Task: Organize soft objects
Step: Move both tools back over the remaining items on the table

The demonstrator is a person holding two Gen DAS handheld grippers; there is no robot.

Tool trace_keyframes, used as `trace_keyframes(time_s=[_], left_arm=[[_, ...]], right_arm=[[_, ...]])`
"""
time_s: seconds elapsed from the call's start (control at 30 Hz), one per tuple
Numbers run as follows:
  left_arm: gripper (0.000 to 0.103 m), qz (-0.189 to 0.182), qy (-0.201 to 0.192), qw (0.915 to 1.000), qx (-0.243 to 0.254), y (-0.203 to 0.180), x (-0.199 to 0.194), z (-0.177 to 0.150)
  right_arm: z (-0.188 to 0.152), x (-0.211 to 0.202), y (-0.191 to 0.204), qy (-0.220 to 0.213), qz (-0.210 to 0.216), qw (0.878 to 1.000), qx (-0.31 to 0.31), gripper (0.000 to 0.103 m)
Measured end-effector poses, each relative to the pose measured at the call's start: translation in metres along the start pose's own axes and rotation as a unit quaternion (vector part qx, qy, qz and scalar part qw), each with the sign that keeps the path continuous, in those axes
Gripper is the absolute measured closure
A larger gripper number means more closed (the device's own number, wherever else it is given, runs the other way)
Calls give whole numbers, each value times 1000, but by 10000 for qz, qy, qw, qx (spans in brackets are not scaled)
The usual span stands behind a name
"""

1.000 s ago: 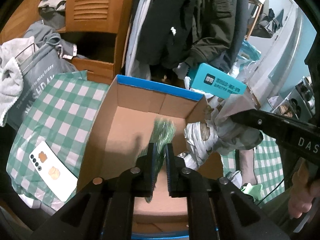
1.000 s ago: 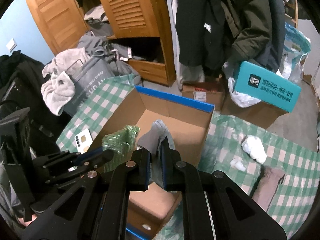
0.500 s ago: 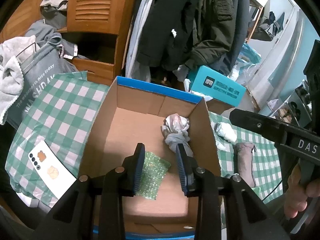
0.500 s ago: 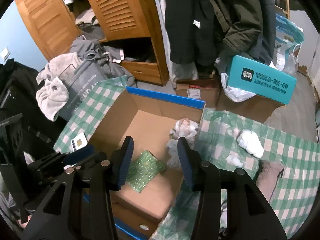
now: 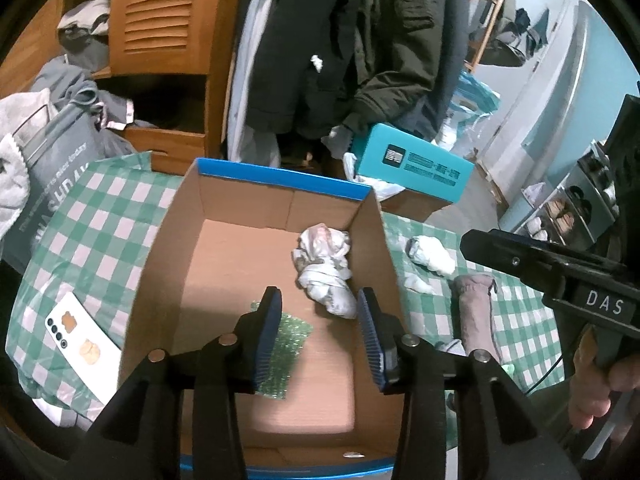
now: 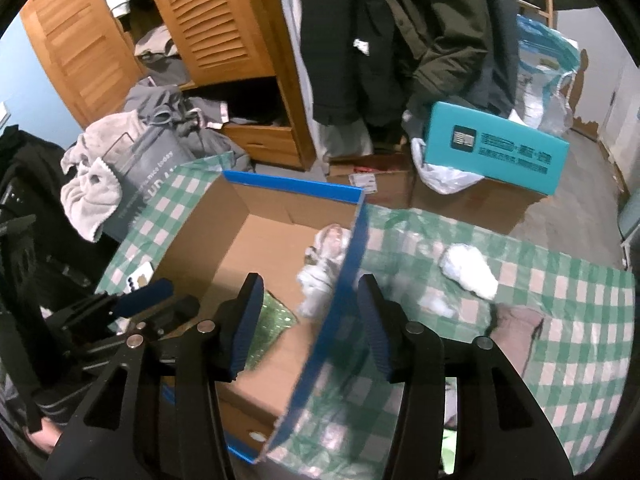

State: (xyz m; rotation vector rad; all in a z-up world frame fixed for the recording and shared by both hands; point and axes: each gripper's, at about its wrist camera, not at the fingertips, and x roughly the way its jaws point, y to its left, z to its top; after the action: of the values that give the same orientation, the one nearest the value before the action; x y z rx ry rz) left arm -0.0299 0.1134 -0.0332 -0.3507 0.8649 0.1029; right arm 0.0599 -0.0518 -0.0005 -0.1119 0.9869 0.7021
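Note:
An open cardboard box (image 5: 224, 248) with a blue rim sits on a green checked cloth (image 5: 100, 220). Inside it lie a green sparkly soft piece (image 5: 286, 340) and a crumpled white-grey cloth (image 5: 326, 268). My left gripper (image 5: 318, 336) is open and empty above the box floor. My right gripper (image 6: 310, 320) is open and empty above the box's right wall (image 6: 344, 280). The green piece (image 6: 272, 320) and the white-grey cloth (image 6: 324, 264) also show in the right wrist view. A white wad (image 6: 470, 270) and a brownish sock (image 6: 516, 332) lie on the cloth to the right.
A white phone (image 5: 80, 340) lies on the cloth left of the box. A teal box (image 5: 414, 168) on cartons, hanging dark coats (image 5: 340, 40), a wooden wardrobe (image 5: 160, 20) and a pile of grey clothes (image 6: 132, 168) stand behind.
Both grippers opened and dropped their loads: the green piece and the white-grey cloth now lie in the box. The right gripper has shifted right, over the box's right wall.

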Motion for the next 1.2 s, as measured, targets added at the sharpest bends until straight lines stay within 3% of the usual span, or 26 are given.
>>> trace_keyframes(time_s=[0.63,1.2], left_arm=[[55,-304,270,9954,872,-84,18,-13],[55,-542,895,9853,1352,-148,55,-47]], right_arm=[[-43,-41,-82,-89,-424,9974,577,50],[-97,-57,-141,191,-719,9931,910,50]])
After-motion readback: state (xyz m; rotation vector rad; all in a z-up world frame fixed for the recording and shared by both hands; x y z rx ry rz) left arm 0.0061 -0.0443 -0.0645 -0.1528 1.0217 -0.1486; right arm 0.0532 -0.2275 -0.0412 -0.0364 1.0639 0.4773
